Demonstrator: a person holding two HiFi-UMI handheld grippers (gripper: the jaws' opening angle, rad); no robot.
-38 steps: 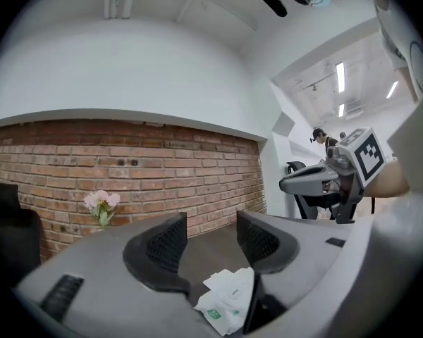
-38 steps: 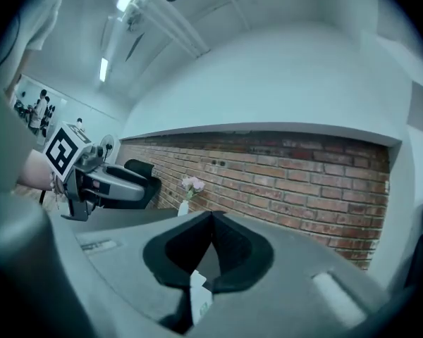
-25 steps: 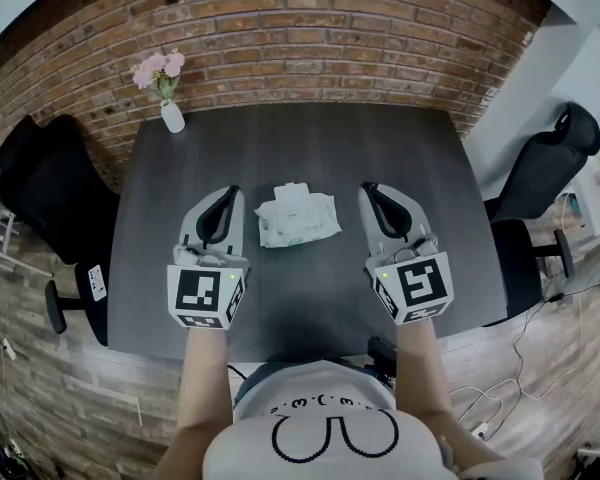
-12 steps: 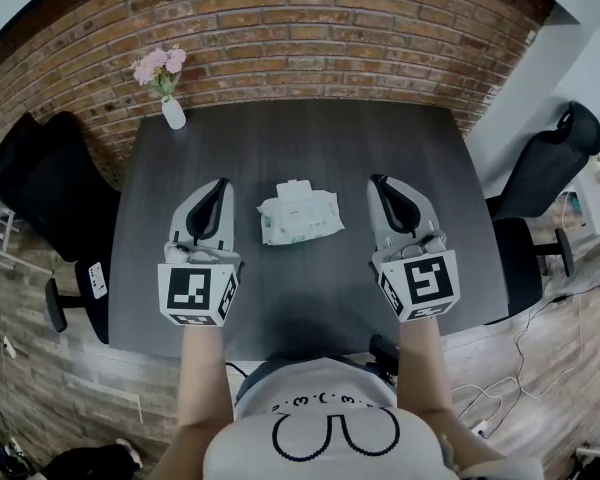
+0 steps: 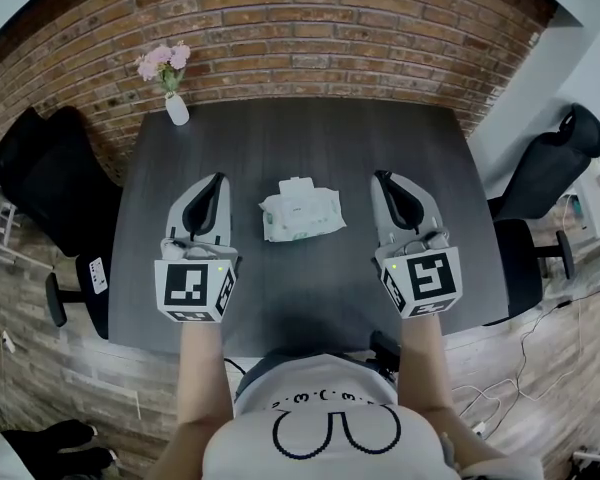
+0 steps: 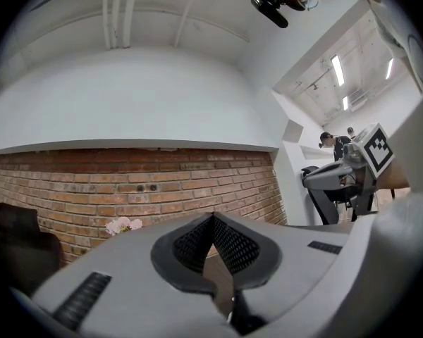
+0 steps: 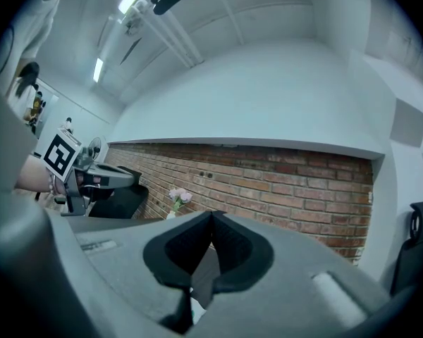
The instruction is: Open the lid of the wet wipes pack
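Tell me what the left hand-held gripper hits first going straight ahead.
Probably the brick wall beyond the table: the left hand-held gripper aims right of the flower vase, left of the wet wipes pack.

Right gripper (image 7: 211, 222), jaws together; brick wall (image 7: 289, 182), pink flowers (image 7: 178, 196) beyond.

Holds left gripper (image 5: 218, 181) and right gripper (image 5: 383, 179) side by side, well apart, pointing forward and about level, with forearms (image 5: 202, 368) stretched out parallel behind. Has both jaw pairs shut, fingers (image 6: 229, 246) meeting at the tips, nothing between. Marker cubes (image 5: 192, 290) rearward of the fingers, toward the body.
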